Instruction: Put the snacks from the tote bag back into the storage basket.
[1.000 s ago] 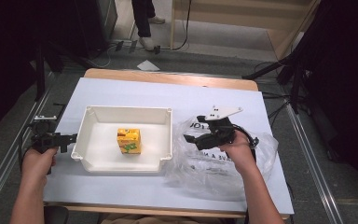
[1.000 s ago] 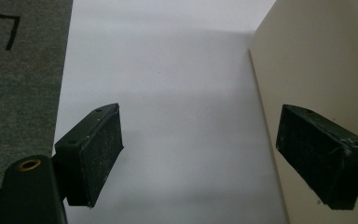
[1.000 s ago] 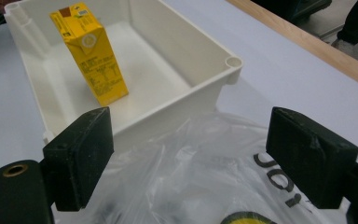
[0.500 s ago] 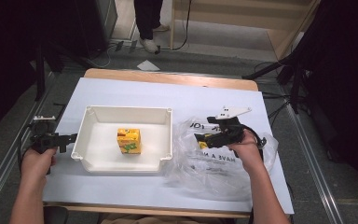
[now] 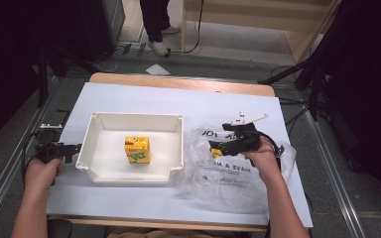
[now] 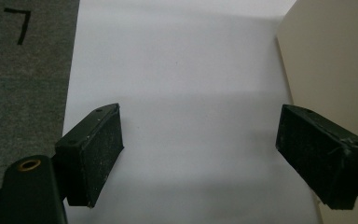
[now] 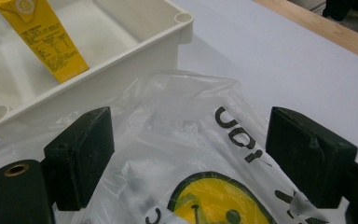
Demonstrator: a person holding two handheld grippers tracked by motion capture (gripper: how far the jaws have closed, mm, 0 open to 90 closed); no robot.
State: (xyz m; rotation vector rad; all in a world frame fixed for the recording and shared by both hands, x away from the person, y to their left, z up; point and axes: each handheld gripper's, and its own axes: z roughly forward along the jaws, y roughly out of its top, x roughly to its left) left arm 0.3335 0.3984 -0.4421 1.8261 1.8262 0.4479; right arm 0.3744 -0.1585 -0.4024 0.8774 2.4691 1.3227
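Observation:
A yellow juice carton [image 5: 137, 149] [image 7: 42, 39] stands upright in the white tray [image 5: 131, 121] [image 7: 135, 65]. To the tray's right lies a crumpled clear plastic bag [image 5: 238, 171] [image 7: 191, 154] printed with black letters and a yellow smiley face. My right gripper [image 5: 218, 147] [image 7: 189, 154] hovers open just over the bag's left part, jaws wide apart, pointing toward the tray. My left gripper [image 5: 69, 148] [image 6: 200, 154] is open at the table's left edge, just left of the tray wall [image 6: 335, 60], with only the white table cover between its jaws.
The white cover [image 5: 198, 101] spreads over a wooden table [image 5: 178, 82]. Grey floor [image 6: 23, 70] runs along the left edge. A person's legs [image 5: 156, 25] stand beyond the table's far side. Metal rails flank both sides.
My right gripper has shifted slightly right and down onto the bag area, then back toward the tray. The left gripper has stayed put.

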